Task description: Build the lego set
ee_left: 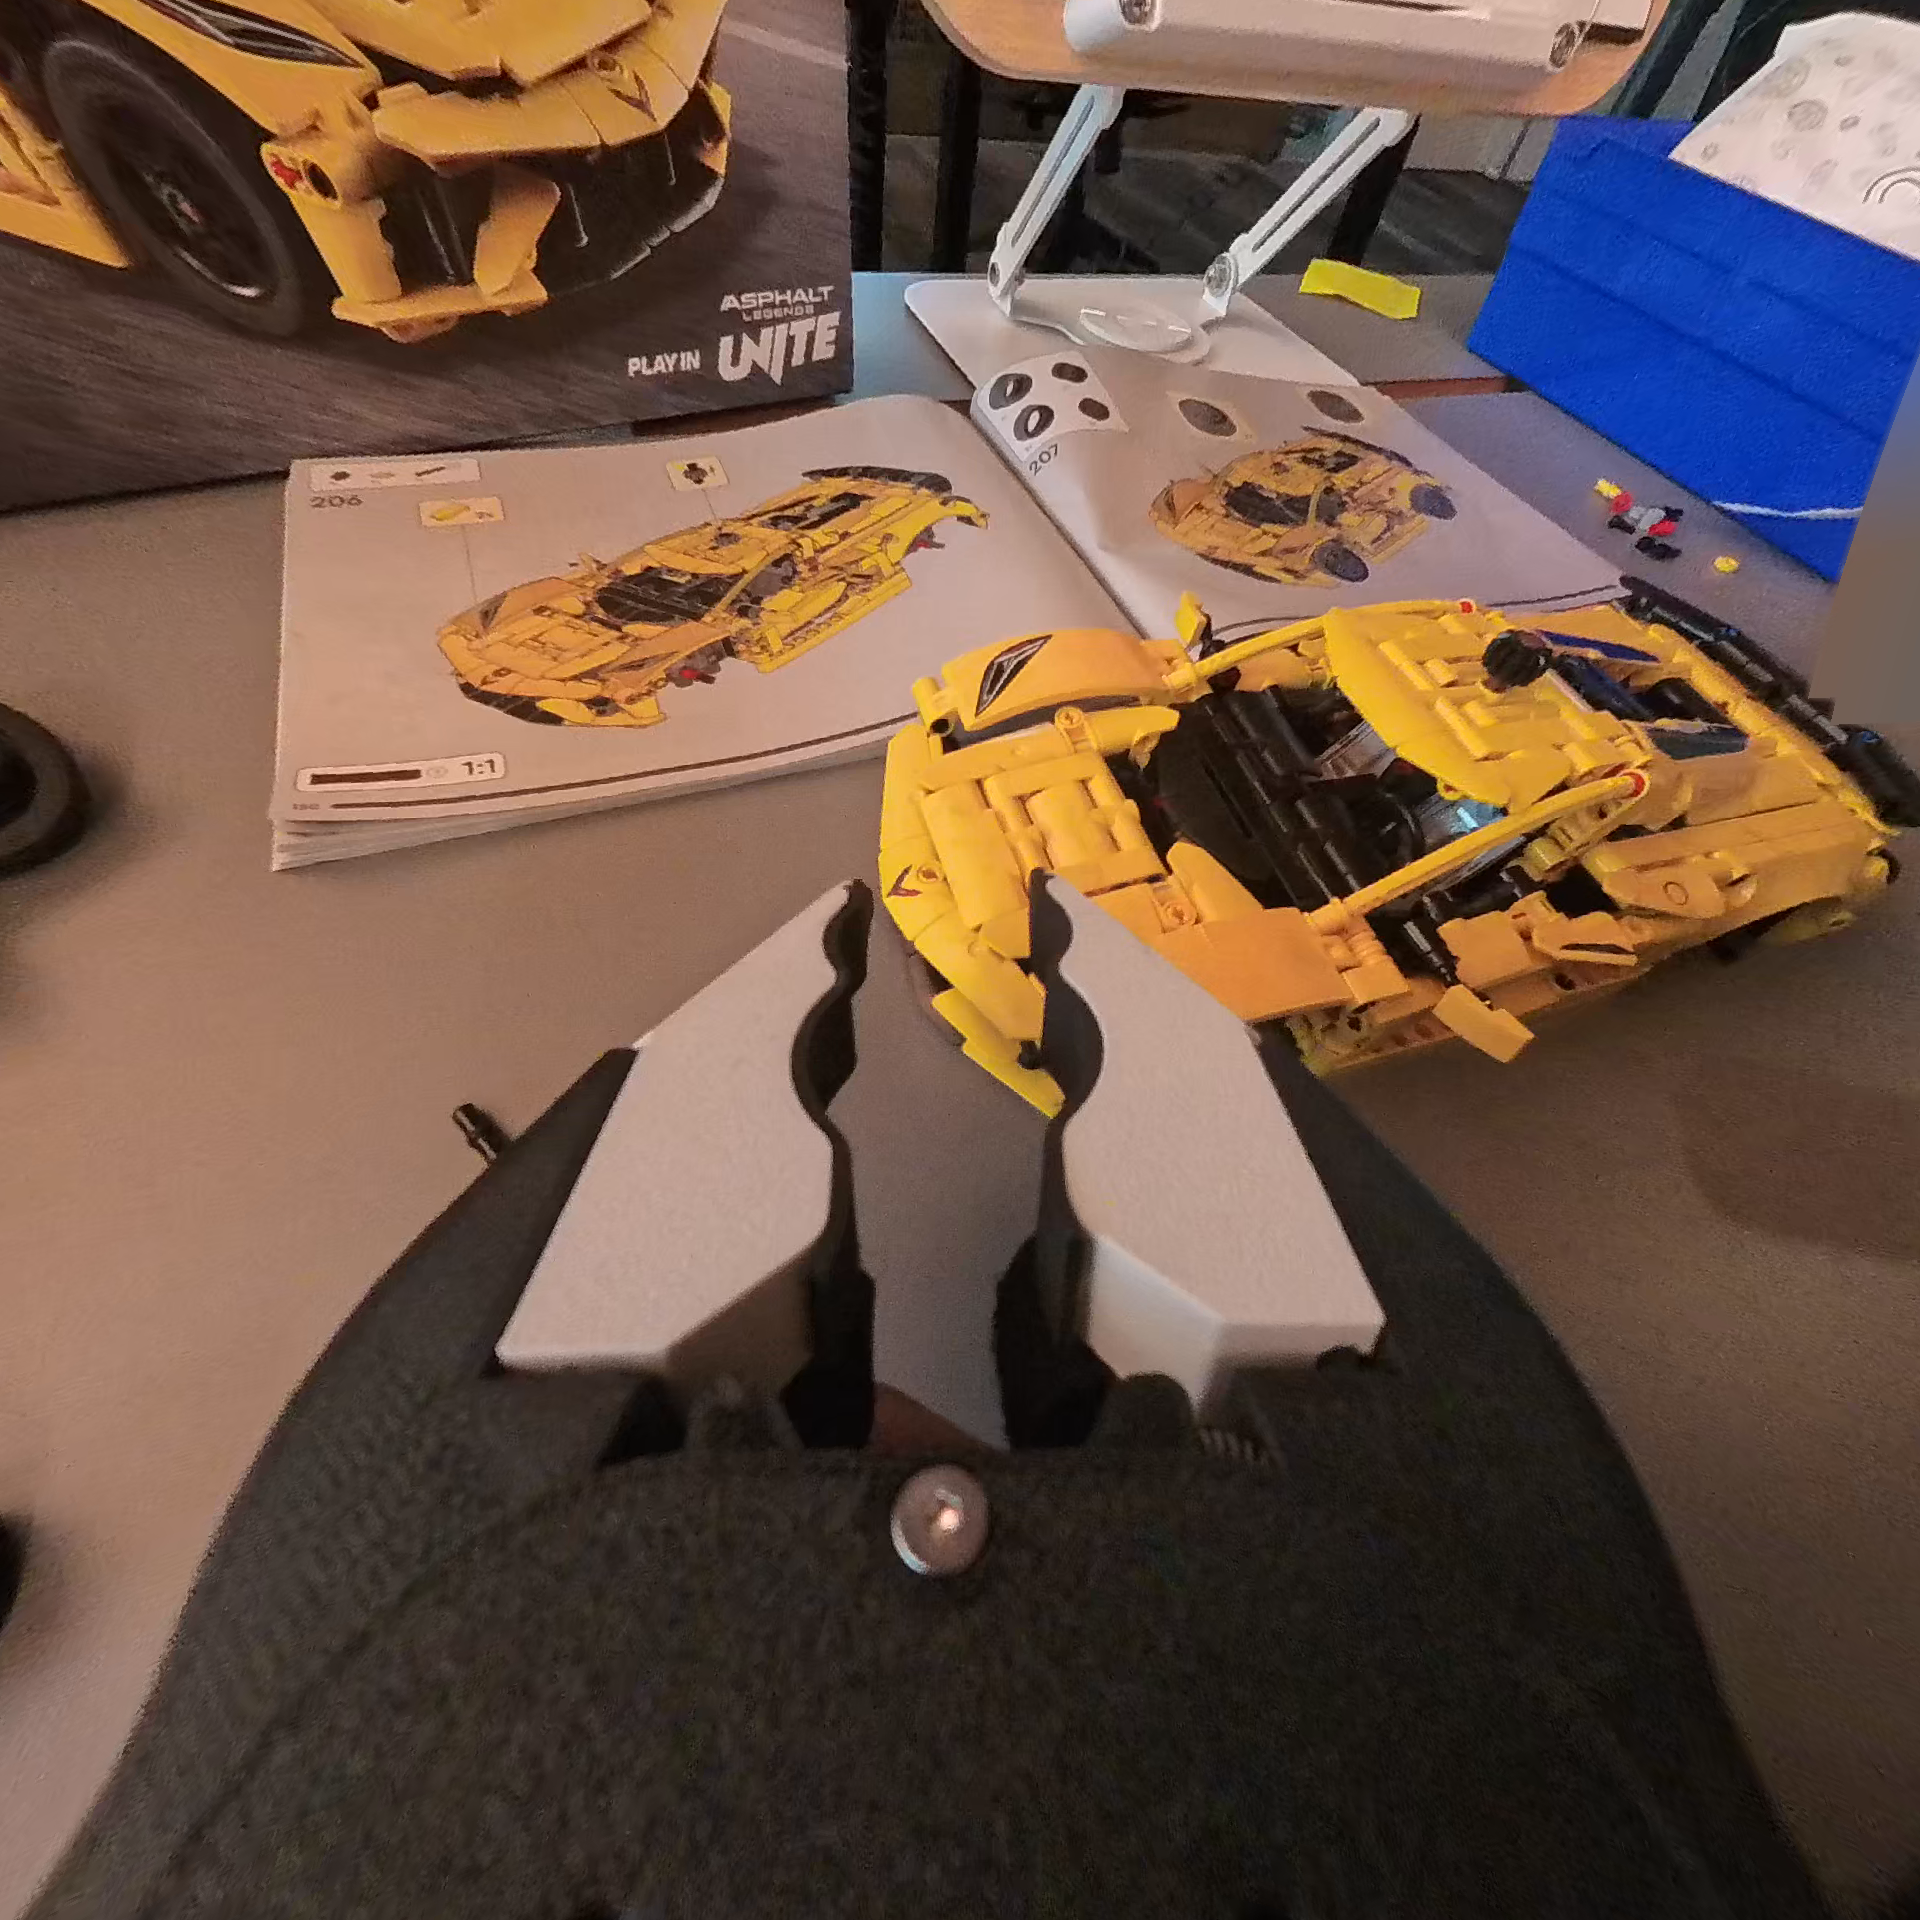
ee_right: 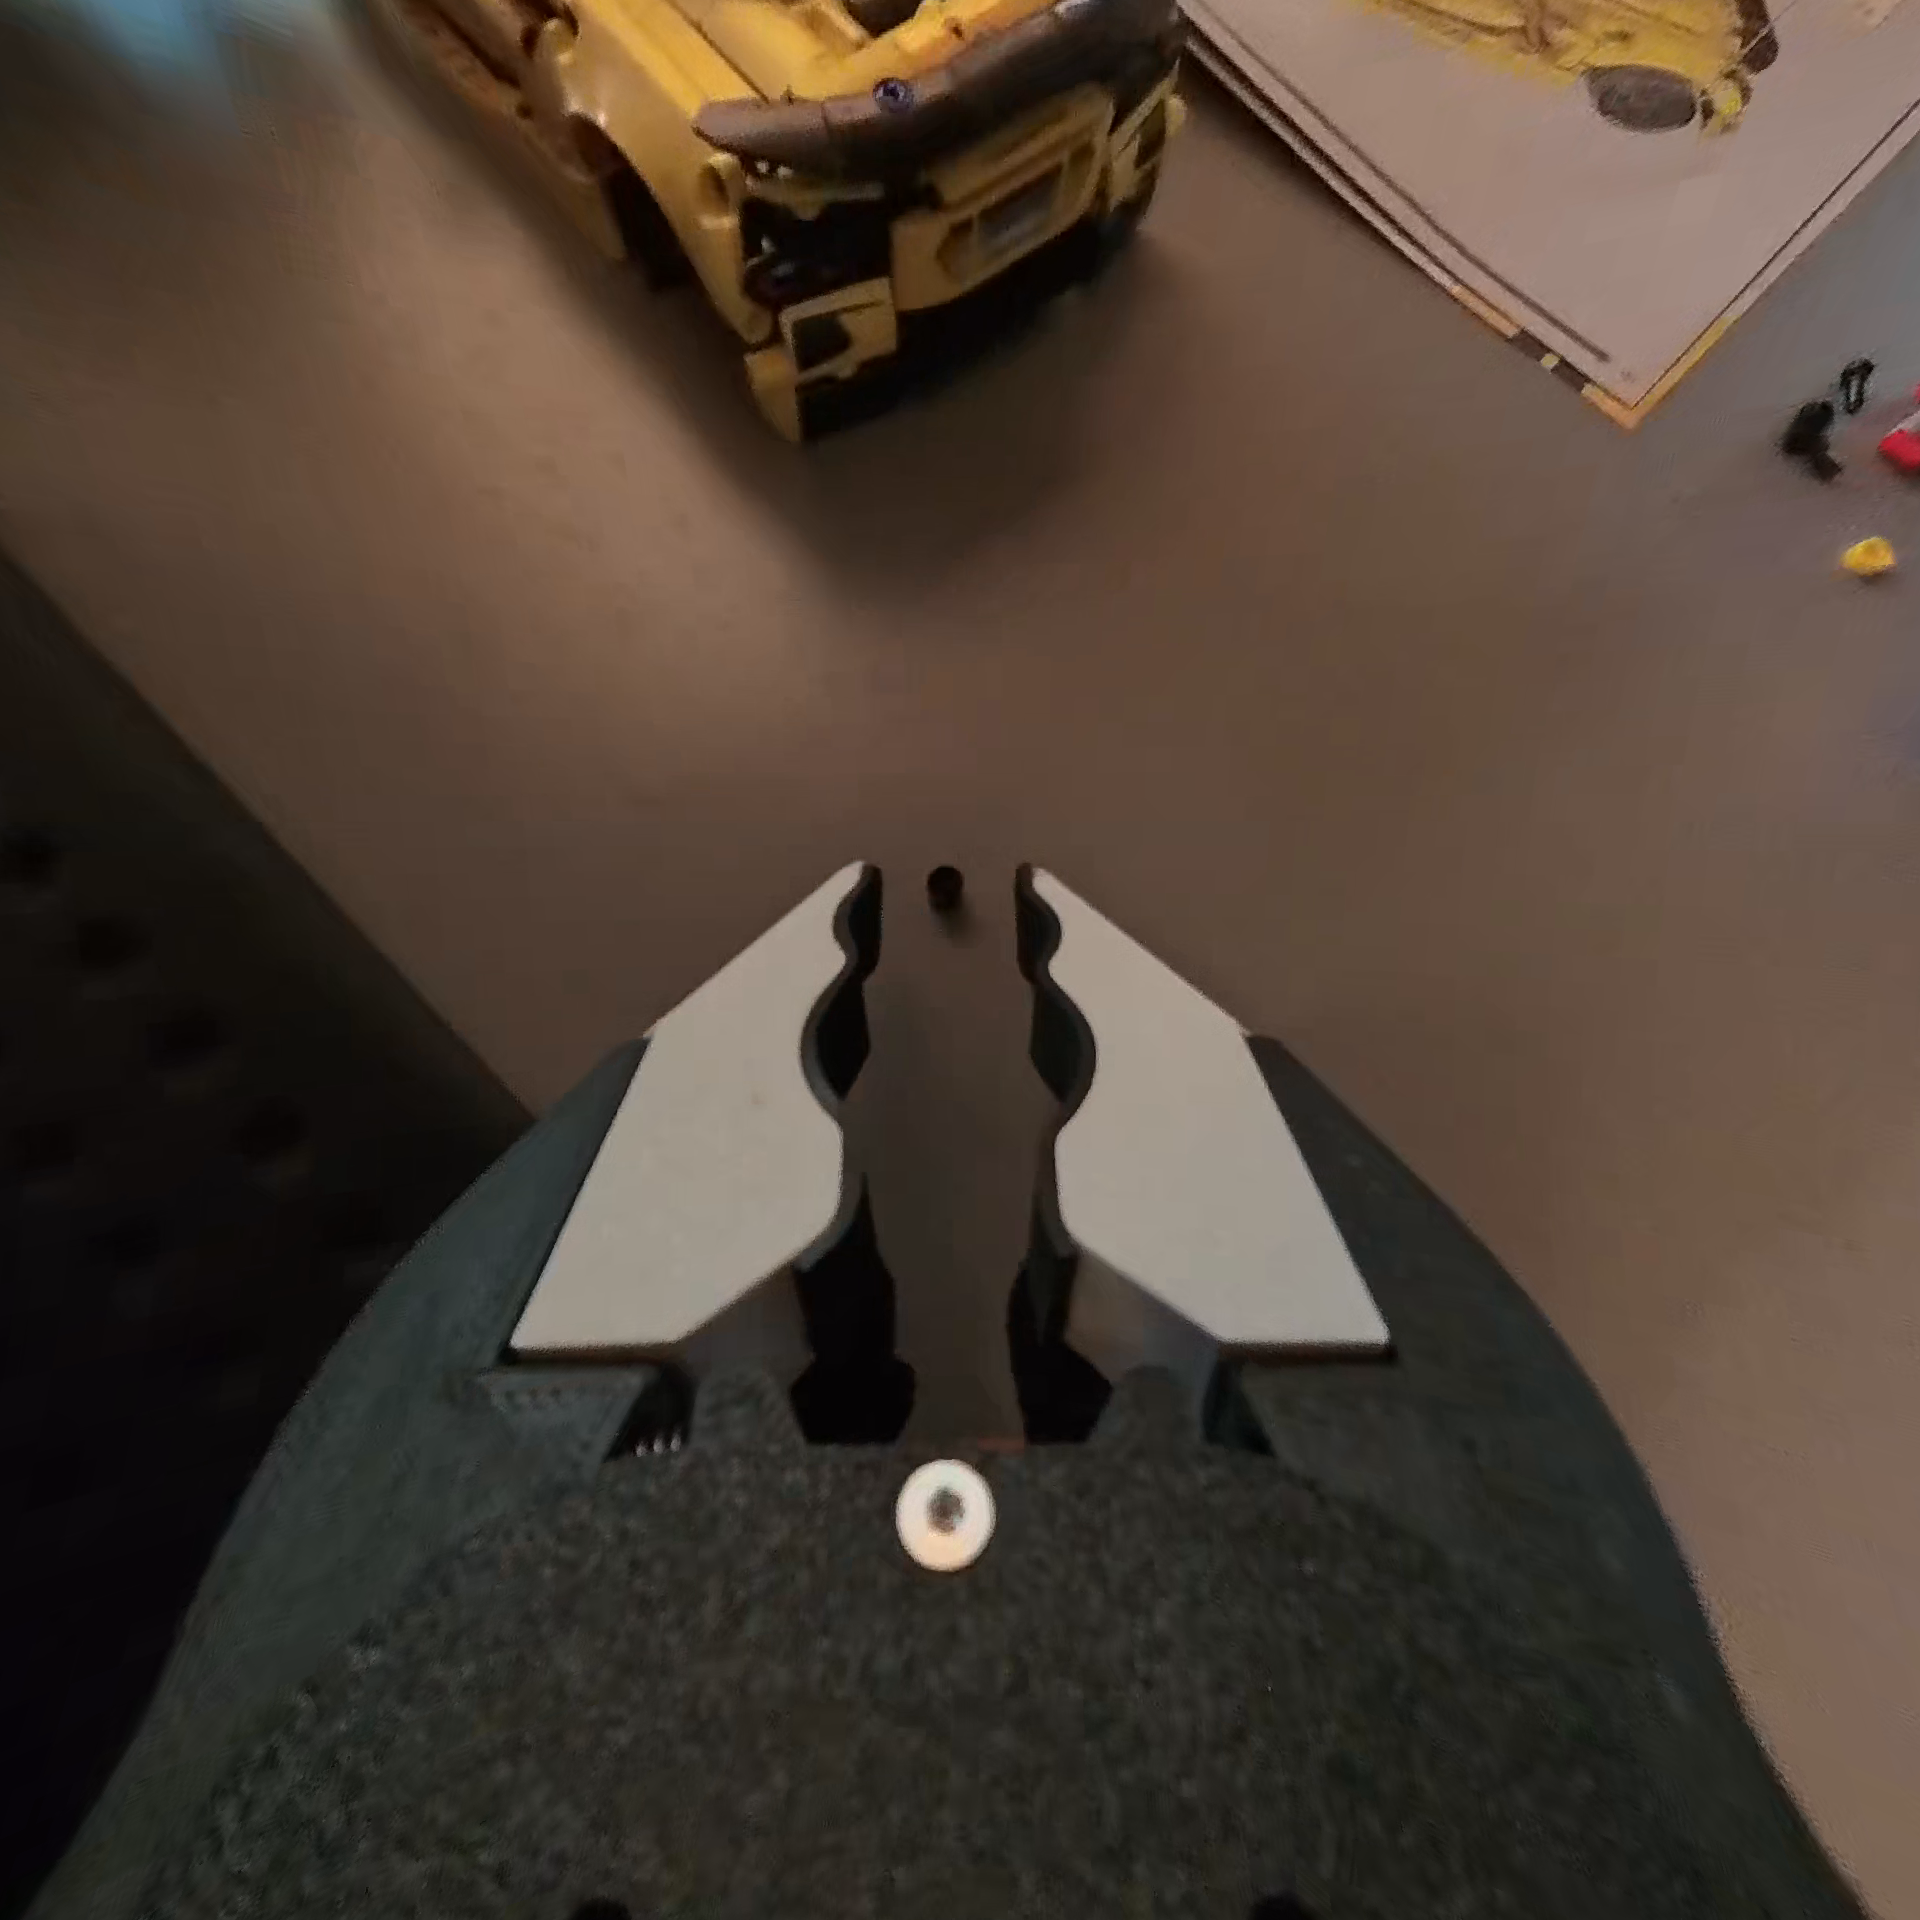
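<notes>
A yellow lego car [ee_left: 1382, 821] without wheels lies on the grey table, right of centre in the left wrist view. My left gripper [ee_left: 951, 904] is open and empty, its tips just in front of the car's nose. The open instruction booklet [ee_left: 623, 623] lies behind it. In the right wrist view the car's rear [ee_right: 914, 197] is at the top. My right gripper [ee_right: 948, 883] is open, with a small black pin [ee_right: 943, 890] on the table between its fingertips. I cannot tell whether the fingers touch it.
The set's box [ee_left: 416, 208] stands at the back left. A white stand [ee_left: 1101, 312] and a blue bin [ee_left: 1704, 312] are behind the car. Small loose pieces [ee_left: 1647, 520] lie by the bin, also at right [ee_right: 1860, 457]. A black tyre [ee_left: 31, 790] is at the left edge. The table edge [ee_right: 312, 935] runs at left. The grippers' ends are close to 35 cm from one another.
</notes>
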A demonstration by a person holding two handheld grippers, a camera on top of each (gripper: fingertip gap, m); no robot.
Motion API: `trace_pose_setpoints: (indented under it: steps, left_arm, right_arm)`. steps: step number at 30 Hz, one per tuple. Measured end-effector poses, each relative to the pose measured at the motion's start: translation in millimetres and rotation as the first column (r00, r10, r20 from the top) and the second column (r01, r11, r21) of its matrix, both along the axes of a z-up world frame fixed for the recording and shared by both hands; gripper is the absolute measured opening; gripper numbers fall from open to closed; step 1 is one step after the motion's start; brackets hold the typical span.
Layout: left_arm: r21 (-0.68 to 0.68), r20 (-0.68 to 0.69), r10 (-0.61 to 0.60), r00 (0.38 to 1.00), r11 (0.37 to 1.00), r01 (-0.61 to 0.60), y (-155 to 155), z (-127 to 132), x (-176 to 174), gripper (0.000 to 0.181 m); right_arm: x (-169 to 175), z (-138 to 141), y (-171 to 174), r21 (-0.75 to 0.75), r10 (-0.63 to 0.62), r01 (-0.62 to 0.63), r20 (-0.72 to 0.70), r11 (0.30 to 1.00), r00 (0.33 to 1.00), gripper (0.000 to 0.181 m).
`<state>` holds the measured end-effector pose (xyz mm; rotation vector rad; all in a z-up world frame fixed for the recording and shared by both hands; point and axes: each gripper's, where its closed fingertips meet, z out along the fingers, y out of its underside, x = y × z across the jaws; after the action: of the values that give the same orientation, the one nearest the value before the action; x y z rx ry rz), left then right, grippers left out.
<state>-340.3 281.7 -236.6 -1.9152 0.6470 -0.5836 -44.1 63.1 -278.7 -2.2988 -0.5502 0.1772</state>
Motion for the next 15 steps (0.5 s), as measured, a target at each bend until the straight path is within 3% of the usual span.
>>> trace_pose_setpoints:
  steps: [3,6,10,12,15]
  left_arm:
    - [-0.008,0.006,-0.001,1.000,1.000,0.001,0.1,-0.5,0.1,0.031]
    - [-0.015,0.014,0.000,1.000,1.000,0.000,0.4,-0.5,-0.4,0.031]
    - [-0.022,0.022,0.001,1.000,1.000,0.000,0.9,-0.4,-0.8,0.031]
    - [-0.023,0.023,0.003,1.000,1.000,-0.002,1.5,-0.4,-1.3,0.031]
    - [-0.026,0.031,0.001,1.000,1.000,0.000,1.0,0.3,-1.1,0.031]
  right_arm:
    - [-2.6,-2.9,2.1,-0.015,0.017,-0.018,-0.026,1.000,1.000,0.022]
    - [0.9,-10.8,4.8,-0.021,0.036,-0.035,0.043,0.999,0.998,0.008]
    - [4.4,-9.0,17.0,-0.028,0.042,-0.041,0.036,0.999,0.998,0.007]
    - [19.7,4.9,43.4,0.045,0.004,-0.008,0.085,0.999,0.996,0.007]
    - [65.8,28.4,109.4,0.150,-0.174,0.151,0.154,0.977,0.973,0.007]
